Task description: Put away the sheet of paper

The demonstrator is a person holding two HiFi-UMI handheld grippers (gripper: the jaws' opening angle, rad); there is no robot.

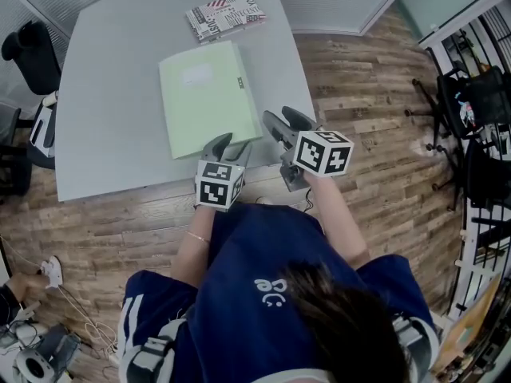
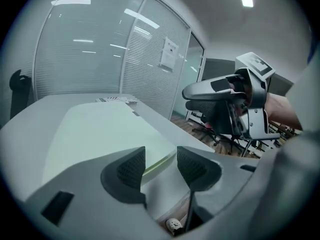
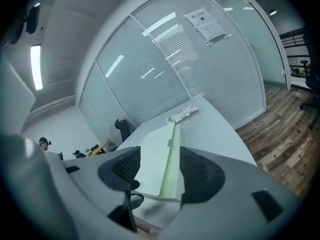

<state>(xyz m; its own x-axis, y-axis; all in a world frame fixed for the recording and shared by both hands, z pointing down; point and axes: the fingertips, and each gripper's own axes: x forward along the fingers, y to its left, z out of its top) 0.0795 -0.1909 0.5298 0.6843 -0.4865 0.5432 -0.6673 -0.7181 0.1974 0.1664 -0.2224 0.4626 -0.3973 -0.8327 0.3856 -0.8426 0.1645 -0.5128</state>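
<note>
grey table (image 1: 104, 134) on a wood-plank floor (image 1: 359, 94), blinded glass walls (image 2: 90, 49) behind. pale green folder (image 1: 209, 98) lies flat mid-table, the sheet perhaps inside. printed booklet (image 1: 225, 16) beyond it, black chair (image 1: 32, 50) far left. left gripper (image 1: 227, 148) and right gripper (image 1: 281, 118) sit at the folder's near edge, jaws apart, gripping nothing.

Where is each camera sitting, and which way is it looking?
Head view: on the person's head, looking steeply down at the table and green folder; shows hair, blue shirt, forearms, left gripper and right gripper.
Left gripper view: on the left gripper, looking along its open jaws over the folder's near corner; the right gripper shows at right.
Right gripper view: on the right gripper, looking along its open jaws up the folder's edge toward a printed packet.
Both gripper views share the folder and packet.
</note>
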